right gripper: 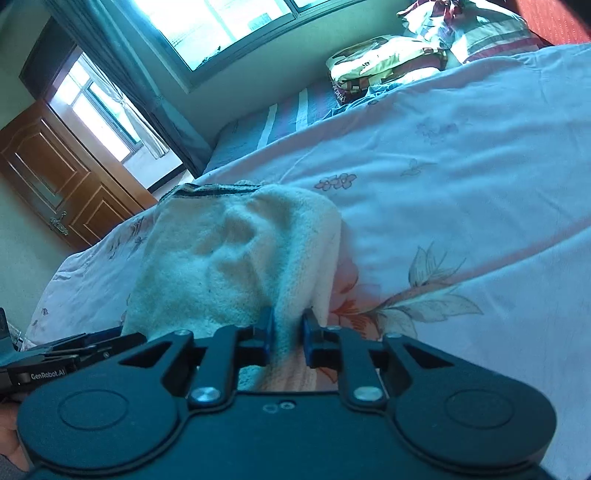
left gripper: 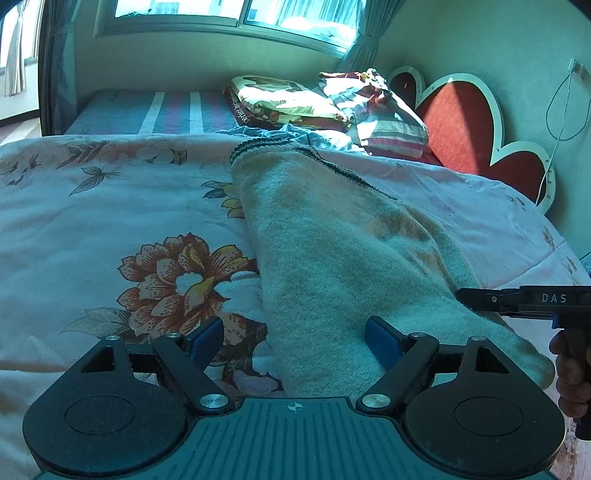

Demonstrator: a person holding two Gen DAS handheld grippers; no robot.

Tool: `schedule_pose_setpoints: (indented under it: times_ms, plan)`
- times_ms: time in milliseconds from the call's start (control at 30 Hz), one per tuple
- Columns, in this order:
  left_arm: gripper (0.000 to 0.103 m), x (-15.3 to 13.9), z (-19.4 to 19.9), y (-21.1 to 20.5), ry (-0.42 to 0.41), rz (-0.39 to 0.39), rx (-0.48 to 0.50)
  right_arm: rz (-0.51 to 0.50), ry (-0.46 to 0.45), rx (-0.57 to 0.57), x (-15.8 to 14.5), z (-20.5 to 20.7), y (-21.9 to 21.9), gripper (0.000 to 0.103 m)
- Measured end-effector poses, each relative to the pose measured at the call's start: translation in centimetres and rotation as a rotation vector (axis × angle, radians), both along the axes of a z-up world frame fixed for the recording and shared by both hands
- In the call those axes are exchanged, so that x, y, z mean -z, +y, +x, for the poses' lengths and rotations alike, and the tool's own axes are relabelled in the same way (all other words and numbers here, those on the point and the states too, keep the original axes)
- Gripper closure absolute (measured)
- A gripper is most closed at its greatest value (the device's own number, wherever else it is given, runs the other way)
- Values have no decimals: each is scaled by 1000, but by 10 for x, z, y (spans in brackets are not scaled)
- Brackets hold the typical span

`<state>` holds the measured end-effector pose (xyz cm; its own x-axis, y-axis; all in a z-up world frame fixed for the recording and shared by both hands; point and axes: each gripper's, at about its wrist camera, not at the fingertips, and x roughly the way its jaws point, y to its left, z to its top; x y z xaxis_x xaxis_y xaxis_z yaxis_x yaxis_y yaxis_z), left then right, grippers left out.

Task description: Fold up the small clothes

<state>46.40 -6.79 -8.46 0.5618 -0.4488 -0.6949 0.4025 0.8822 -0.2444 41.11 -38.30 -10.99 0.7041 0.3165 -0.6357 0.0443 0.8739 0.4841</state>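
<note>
Your cream fleece garment with a dark striped hem (left gripper: 332, 251) lies lengthwise on the floral bed quilt (left gripper: 110, 206), apparently doubled over once. Your right hand-held gripper (right gripper: 287, 332) pinches its near edge. Your left hand-held gripper (left gripper: 293, 341) is spread, straddling the near end without pressing it. Judged here, further folding remains.

A home bedroom: a bed spread with a floral quilt (left gripper: 110, 206), stacked pillows (left gripper: 288, 99), a curtained window (left gripper: 229, 14) and a wooden door (right gripper: 48, 173).
</note>
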Motion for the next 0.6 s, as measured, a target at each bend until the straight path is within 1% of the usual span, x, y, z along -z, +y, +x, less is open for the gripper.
schedule_pose_setpoints:
  times_ms: [33,67,100,133,167,267,333,367,400,467,500,567,600]
  plan:
    - [20,-2,0,2,3,-4,1,10,-7,14,-4,-4,-3,75]
    - [20,-5,0,5,3,-7,2,24,-19,27,-7,-8,-6,70]
    - [20,-7,0,7,3,-12,5,42,-29,42,-10,-11,-11,59]
    - [20,-8,0,10,7,-22,10,67,-34,54,-10,-14,-16,43]
    - [20,-8,0,12,18,-36,16,91,-25,55,-9,-14,-20,37]
    - [20,-3,3,20,65,-87,17,118,31,37,-4,-7,-26,36]
    - [20,2,8,25,110,-133,11,163,78,20,3,-1,-28,36]
    - [20,4,10,27,133,-163,10,198,99,6,7,2,-29,36]
    - [20,9,13,30,178,-214,17,221,121,-8,11,4,-30,36]
    - [20,18,17,32,243,-277,20,245,131,-19,17,7,-32,36]
    - [20,22,18,32,260,-292,26,265,134,-23,18,8,-34,35]
    - [20,25,19,29,261,-293,32,314,150,-23,21,11,-38,35]
    - [20,26,20,27,261,-291,38,322,155,-36,21,13,-38,34]
